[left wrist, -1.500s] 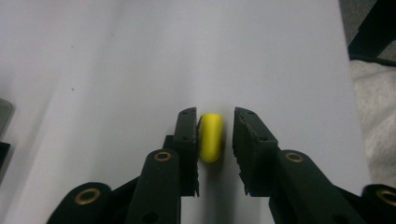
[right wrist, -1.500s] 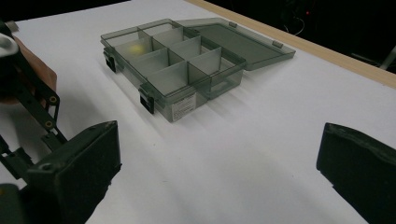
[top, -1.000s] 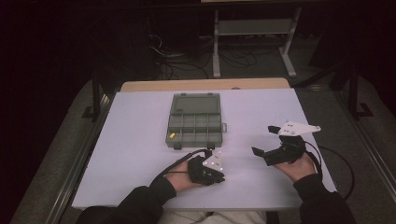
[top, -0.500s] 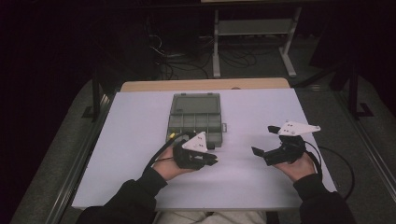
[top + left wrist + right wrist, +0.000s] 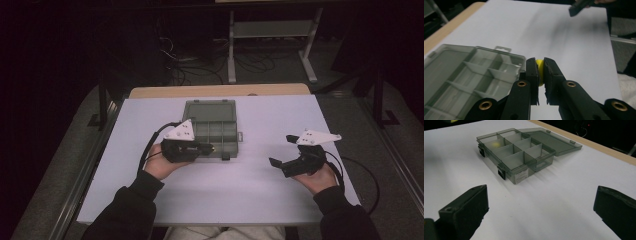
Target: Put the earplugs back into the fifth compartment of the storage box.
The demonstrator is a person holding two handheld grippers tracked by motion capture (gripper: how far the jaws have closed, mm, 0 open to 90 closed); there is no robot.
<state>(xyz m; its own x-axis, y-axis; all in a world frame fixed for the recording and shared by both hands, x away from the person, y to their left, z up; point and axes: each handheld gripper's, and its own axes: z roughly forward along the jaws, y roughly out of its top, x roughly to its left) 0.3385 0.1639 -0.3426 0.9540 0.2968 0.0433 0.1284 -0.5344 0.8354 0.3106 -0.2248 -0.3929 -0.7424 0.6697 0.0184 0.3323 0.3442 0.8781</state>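
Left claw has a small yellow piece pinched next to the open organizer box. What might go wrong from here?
1. The yellow piece is small and held only at the tips of the left claw, so it may slip out during travel.
2. The compartment box has narrow cells and thin dividers; a slightly off release could put the piece in the wrong cell or bounce it onto the white table.
3. The right claw is open and off the box, so a bump may shove it.

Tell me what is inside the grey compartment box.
In the right gripper view, the compartment box lies open with one small yellow piece in a rear cell; the other cells look empty. In the high view, the left tongs cover its near left corner.
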